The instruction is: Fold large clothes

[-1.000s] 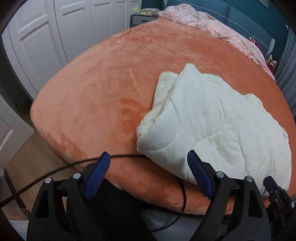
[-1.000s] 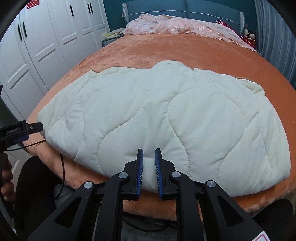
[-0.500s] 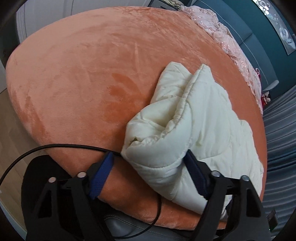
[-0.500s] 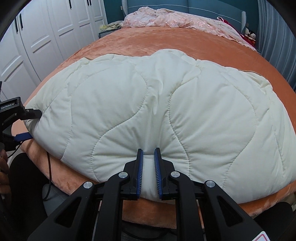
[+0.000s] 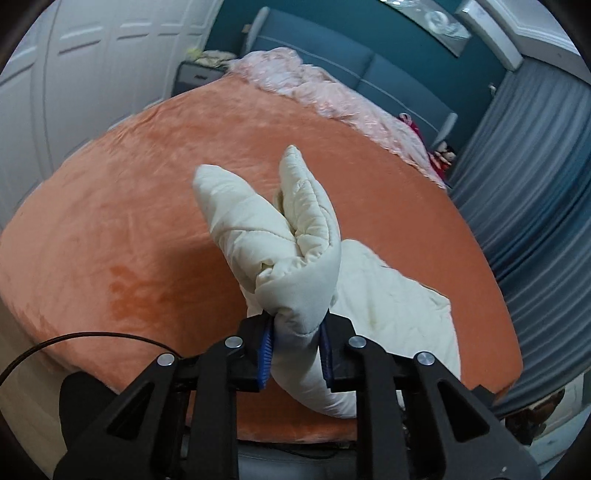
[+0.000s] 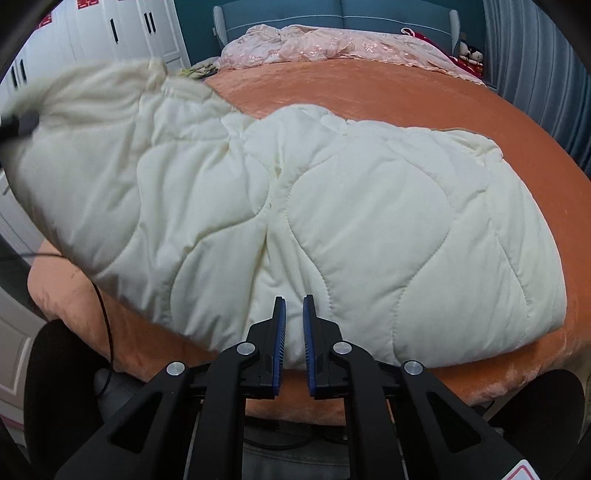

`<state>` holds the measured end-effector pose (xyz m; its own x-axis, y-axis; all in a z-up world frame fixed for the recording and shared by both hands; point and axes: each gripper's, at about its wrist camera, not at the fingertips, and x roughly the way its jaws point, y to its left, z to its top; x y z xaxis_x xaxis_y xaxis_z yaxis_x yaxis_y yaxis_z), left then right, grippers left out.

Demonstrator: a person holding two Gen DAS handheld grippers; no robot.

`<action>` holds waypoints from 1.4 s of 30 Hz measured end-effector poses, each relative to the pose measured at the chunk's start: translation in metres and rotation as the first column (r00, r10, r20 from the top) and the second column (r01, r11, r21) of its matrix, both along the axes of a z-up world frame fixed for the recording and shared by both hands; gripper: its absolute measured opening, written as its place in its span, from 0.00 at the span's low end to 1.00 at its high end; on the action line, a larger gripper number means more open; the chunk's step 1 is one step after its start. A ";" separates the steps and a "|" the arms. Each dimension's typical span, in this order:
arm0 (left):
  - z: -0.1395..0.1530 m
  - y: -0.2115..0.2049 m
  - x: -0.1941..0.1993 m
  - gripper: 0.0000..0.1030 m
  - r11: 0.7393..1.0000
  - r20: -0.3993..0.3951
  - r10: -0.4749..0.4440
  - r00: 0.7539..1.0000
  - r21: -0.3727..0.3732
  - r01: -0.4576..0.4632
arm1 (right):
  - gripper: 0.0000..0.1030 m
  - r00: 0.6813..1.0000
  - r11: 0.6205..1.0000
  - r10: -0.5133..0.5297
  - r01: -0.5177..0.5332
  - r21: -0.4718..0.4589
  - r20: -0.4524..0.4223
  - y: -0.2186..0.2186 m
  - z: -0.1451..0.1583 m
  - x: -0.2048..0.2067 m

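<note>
A cream quilted padded garment (image 6: 369,229) lies spread on the orange bed (image 6: 369,85). My left gripper (image 5: 297,349) is shut on the garment's left corner (image 5: 295,266) and holds it lifted above the bed, the fabric bunched and sticking up. In the right wrist view this raised corner (image 6: 92,122) hangs in the air at the left. My right gripper (image 6: 293,325) is at the garment's near edge, jaws nearly together with a narrow gap; I cannot see fabric pinched between them.
A pink bedspread (image 6: 332,44) is heaped at the blue headboard (image 6: 332,11). White wardrobe doors (image 5: 92,74) stand to the left, grey curtains (image 5: 535,184) to the right. A black cable (image 5: 74,341) runs over the bed's near left edge.
My left gripper closed on the garment's left corner and lifted it off the bed. The right gripper stayed at the near edge, its jaws unchanged.
</note>
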<state>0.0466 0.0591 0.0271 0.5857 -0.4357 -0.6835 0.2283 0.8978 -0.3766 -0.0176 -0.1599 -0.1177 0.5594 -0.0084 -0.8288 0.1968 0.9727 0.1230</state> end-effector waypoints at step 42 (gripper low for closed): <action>-0.001 -0.113 0.012 0.72 0.993 -0.026 0.038 0.999 0.115 -0.035 | 0.54 0.989 0.981 -0.124 0.110 0.162 0.081 -0.135 0.096 0.022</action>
